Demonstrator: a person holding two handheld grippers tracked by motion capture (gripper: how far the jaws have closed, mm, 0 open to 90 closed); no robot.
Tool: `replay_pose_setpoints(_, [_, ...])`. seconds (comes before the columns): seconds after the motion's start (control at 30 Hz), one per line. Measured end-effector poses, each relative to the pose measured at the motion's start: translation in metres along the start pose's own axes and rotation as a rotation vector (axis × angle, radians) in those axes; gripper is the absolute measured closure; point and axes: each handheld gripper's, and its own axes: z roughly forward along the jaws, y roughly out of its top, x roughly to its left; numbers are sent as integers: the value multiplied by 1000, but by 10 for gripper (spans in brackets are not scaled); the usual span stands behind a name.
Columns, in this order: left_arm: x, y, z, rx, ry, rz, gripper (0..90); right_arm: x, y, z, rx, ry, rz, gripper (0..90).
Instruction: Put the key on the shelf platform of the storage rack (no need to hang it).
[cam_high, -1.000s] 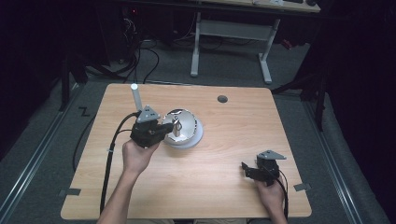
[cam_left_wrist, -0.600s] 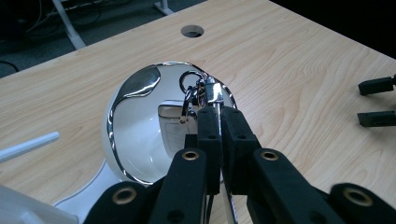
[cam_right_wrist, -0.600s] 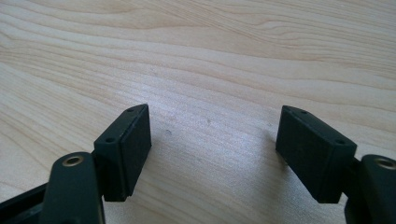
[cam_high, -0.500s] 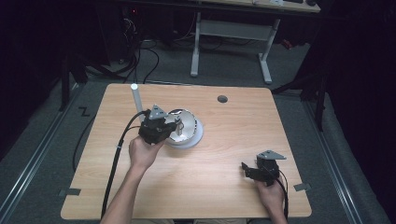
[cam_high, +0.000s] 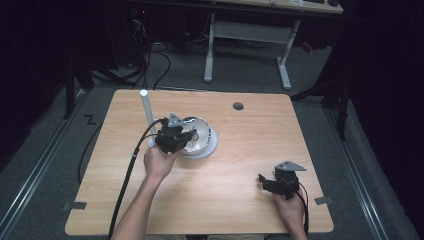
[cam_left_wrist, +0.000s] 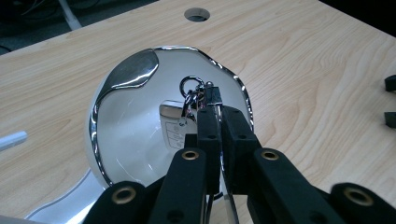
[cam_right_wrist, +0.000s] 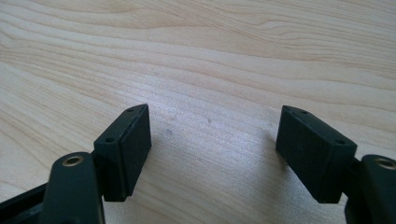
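Observation:
A shiny metal bowl (cam_high: 201, 136) with a wavy rim (cam_left_wrist: 95, 126) sits left of the table's middle on a pale round base (cam_high: 212, 148). My left gripper (cam_high: 179, 138) reaches over the bowl's near-left rim, its tips inside the bowl. In the left gripper view its jaws (cam_left_wrist: 217, 112) stand pressed together on a small metal keyring (cam_left_wrist: 191, 86) with a clasp and a tag, held above the bowl's inner surface. My right gripper (cam_high: 265, 182) rests at the front right of the table, and its jaws (cam_right_wrist: 212, 140) stand wide open over bare wood.
A white upright post (cam_high: 146, 117) stands just left of the bowl, close to my left gripper's cable. A round cable hole (cam_high: 238, 106) lies in the table's far middle. The wooden tabletop (cam_high: 300, 135) stretches bare between bowl and right gripper.
My left gripper has moved to the right and lower, from beside the bowl to over its rim, still shut. The right gripper has kept still.

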Motion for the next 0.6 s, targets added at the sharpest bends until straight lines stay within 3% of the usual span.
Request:
replay_pose_setpoints(0.3, [4,-1,12,-13,3,-31,865,0,0,0,2,3,1,269])
replay_pose_setpoints(0.6, [10,-5,22,-13,25,-30,854,0,0,0,2,2,2,269])
